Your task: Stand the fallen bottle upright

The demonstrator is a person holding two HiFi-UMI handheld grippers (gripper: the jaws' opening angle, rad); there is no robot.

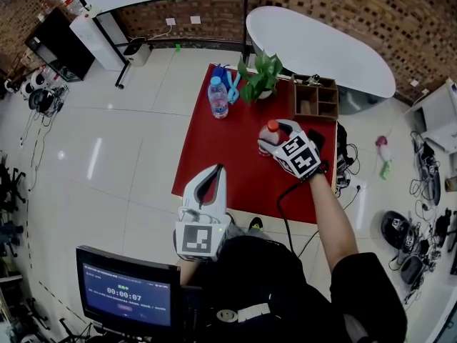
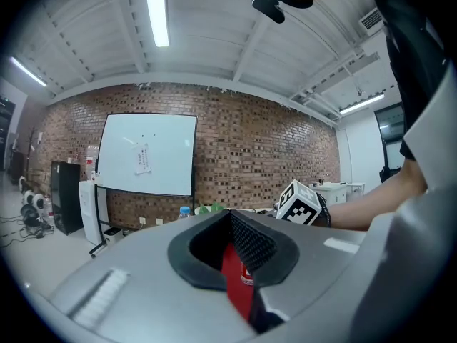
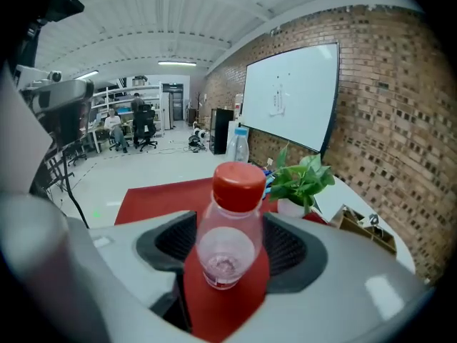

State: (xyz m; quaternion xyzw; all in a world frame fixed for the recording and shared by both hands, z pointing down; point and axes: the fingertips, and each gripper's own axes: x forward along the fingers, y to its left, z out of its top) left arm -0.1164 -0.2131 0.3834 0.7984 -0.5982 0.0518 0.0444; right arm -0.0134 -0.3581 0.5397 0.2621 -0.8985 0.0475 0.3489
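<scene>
A clear bottle with a red cap (image 1: 271, 128) (image 3: 229, 229) stands upright on the red table (image 1: 214, 148), right of the middle. My right gripper (image 1: 277, 138) (image 3: 227, 266) is shut on its body, one jaw on each side. The cap rises above the jaws in the right gripper view. My left gripper (image 1: 217, 170) (image 2: 240, 281) hangs over the table's front edge with its jaws shut and nothing in them. Only a thin strip of red table shows between its pads (image 2: 253, 245).
At the table's back stand a blue-capped water bottle (image 1: 218, 97), a potted green plant (image 1: 261, 76) and a wooden organizer box (image 1: 315, 99). A long white table (image 1: 321, 48) lies behind it. A monitor (image 1: 127, 291) is at the lower left, with cables on the floor at the right.
</scene>
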